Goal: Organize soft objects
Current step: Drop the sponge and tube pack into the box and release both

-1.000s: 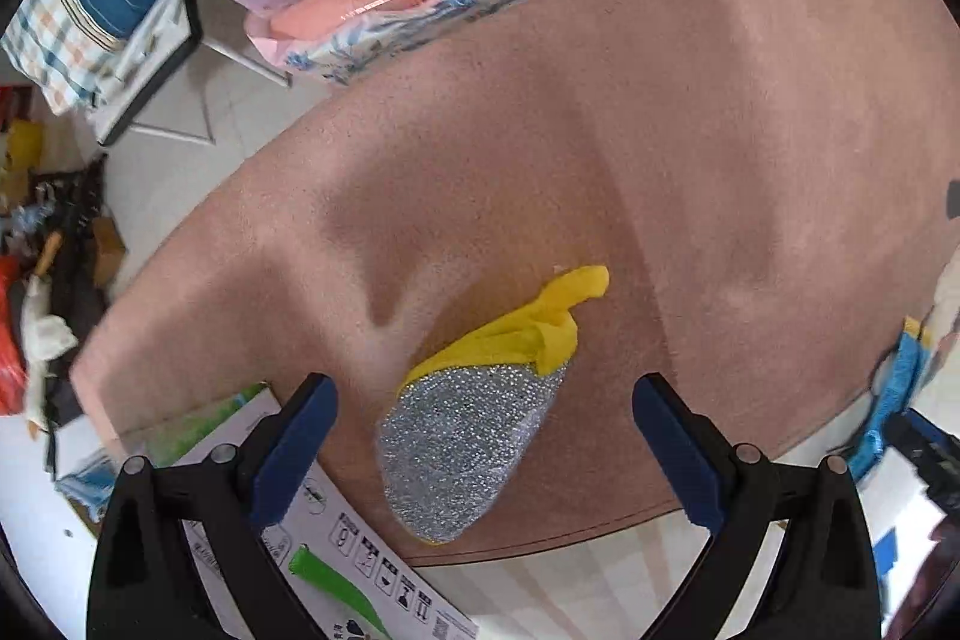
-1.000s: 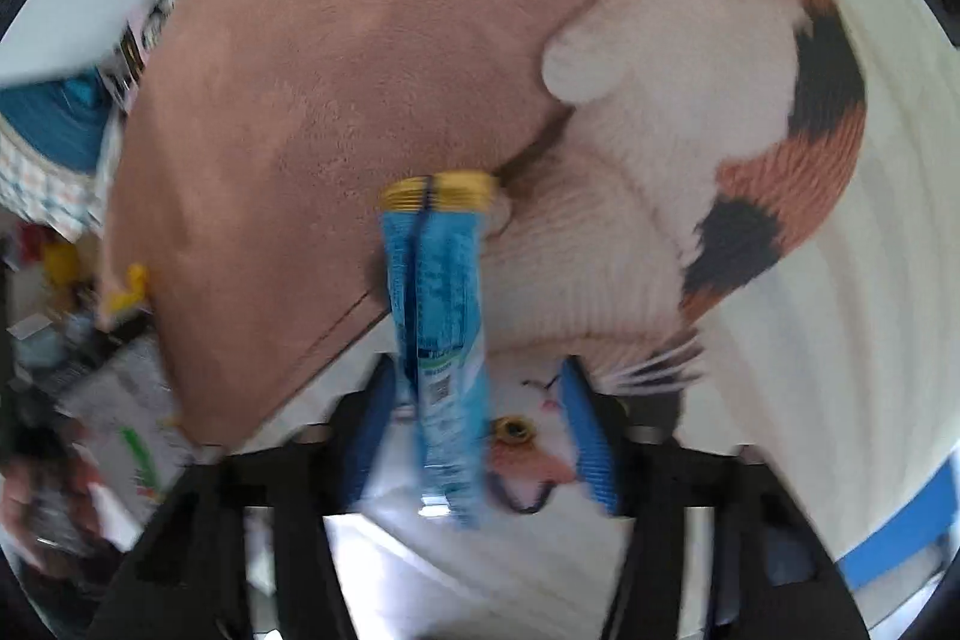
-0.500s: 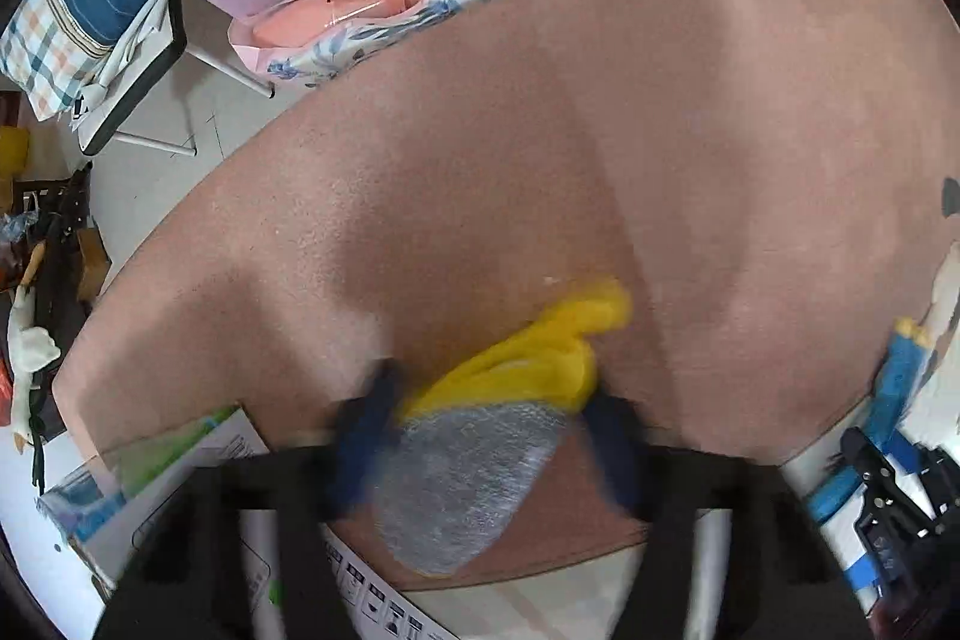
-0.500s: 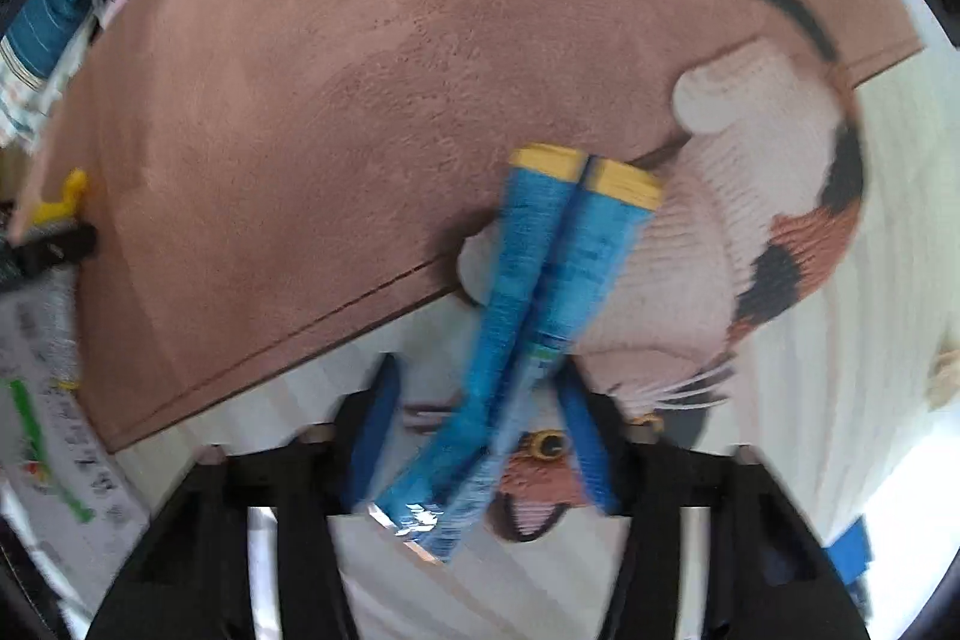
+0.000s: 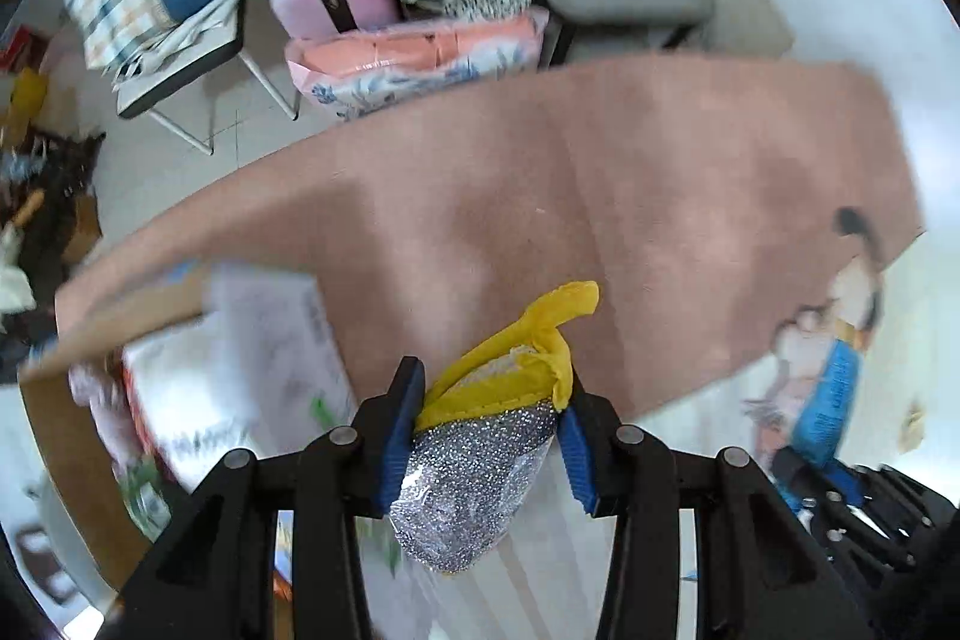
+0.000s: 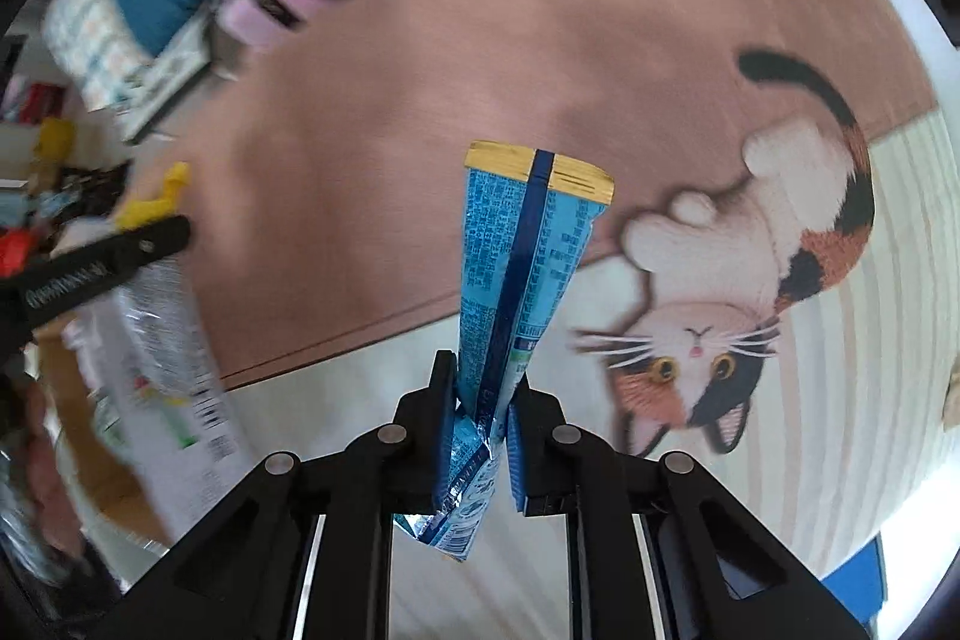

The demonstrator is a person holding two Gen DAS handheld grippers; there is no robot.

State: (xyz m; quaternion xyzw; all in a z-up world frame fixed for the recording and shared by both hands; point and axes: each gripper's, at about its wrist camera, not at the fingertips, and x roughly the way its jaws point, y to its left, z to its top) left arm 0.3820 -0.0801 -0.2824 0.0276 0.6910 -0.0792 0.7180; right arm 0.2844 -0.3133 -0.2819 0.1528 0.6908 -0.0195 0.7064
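Both tools are loaded, so the picking-up part of the job looks done for these two items, while the putting-away part appears still to come. The left gripper (image 5: 489, 427) has its blue pads pressed in on a silver glitter pouch (image 5: 474, 484) with a yellow cloth top (image 5: 528, 358); the pouch sits between the fingers, its glittery end hanging back toward the camera and its yellow tip sticking out ahead of the fingertips. It appears lifted off the pink rug (image 5: 600, 196) that spreads out ahead of the tool, though the height cannot be judged. Just to the left of that tool lies a white printed box (image 5: 240, 376), blurred, and whether it serves as the collecting place cannot be told. The right gripper (image 6: 485, 403) is clamped on the lower part of a blue packet (image 6: 522, 268), which stands up ahead of the fingers with its yellow sealed edge farthest from the tool and its crumpled end trailing back between them. Beyond and to the right of that tool is a cat-shaped mat (image 6: 750, 292) on the floor. No sorted pile or bin holding soft things shows in either view, so the judgement is that the task is at an early-to-middle stage: two items in hand, neither yet set down, and the cluttered far side of the room untouched.
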